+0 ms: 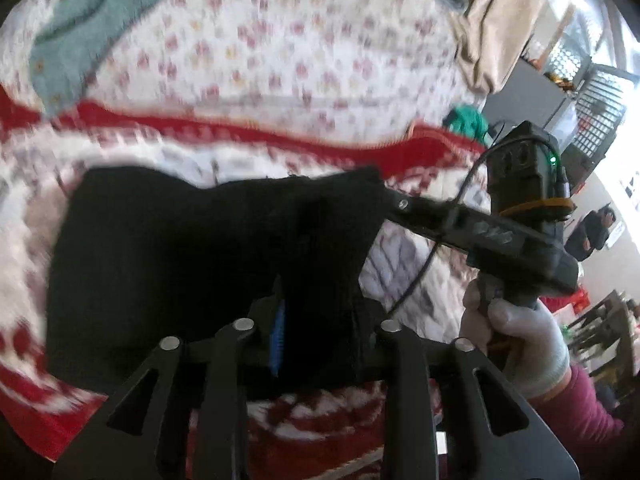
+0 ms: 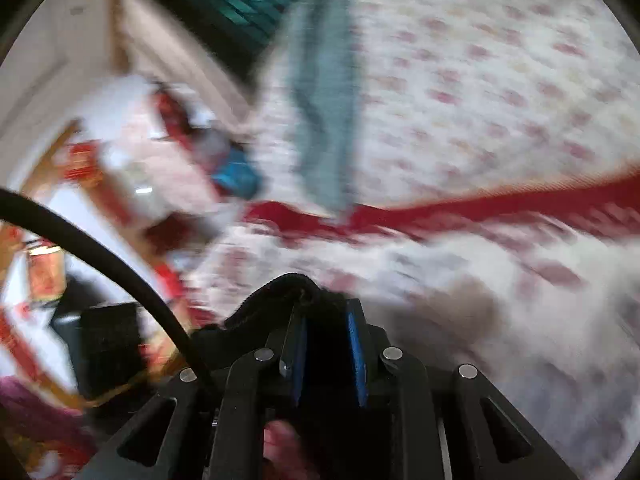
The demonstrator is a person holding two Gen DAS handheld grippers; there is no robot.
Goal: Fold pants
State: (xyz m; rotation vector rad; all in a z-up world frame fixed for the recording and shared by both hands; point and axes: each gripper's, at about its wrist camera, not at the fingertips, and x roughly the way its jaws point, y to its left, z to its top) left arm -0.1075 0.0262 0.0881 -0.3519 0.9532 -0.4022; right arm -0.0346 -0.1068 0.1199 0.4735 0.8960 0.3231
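Black pants, lifted over the bed, hang in a compact doubled panel; left gripper and right gripper each closed on an upper corner. Judged partway folded; laying down and final fold remain; a teal cloth lies near the bed's far edge.

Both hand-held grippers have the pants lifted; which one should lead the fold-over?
Probably left: the left hand-held gripper grips the black pants mid-edge. The right hand-held gripper pinches only a corner.
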